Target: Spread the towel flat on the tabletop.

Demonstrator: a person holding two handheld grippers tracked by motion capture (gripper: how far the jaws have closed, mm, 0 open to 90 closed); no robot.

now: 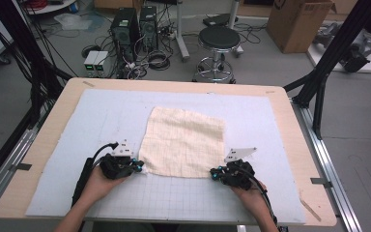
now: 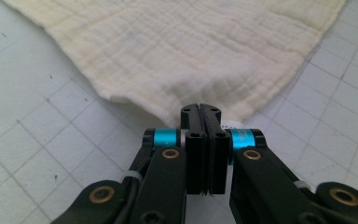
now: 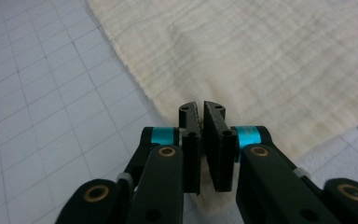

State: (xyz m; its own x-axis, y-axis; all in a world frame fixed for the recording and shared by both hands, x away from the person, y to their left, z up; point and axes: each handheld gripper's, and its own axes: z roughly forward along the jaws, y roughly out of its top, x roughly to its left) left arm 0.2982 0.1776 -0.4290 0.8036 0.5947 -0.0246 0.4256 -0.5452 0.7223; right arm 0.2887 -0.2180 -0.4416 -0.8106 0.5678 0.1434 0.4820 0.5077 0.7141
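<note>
While the cloth [image 1: 183, 142] lies flat mid-table, stretching away from both hands, its near corners are pinched by the clamped left gripper [image 1: 137, 166] and right gripper [image 1: 216, 172].

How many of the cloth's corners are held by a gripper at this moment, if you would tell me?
2: the left gripper pinches the cloth at its near-left corner, the right gripper at its near-right corner.

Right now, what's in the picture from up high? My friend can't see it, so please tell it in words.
A cream cloth lies flat on a pale gridded mat on a wooden table. A person's two hands each hold a black tool at the cloth's near corners, the left tool and the right tool, both closed on the fabric.
</note>
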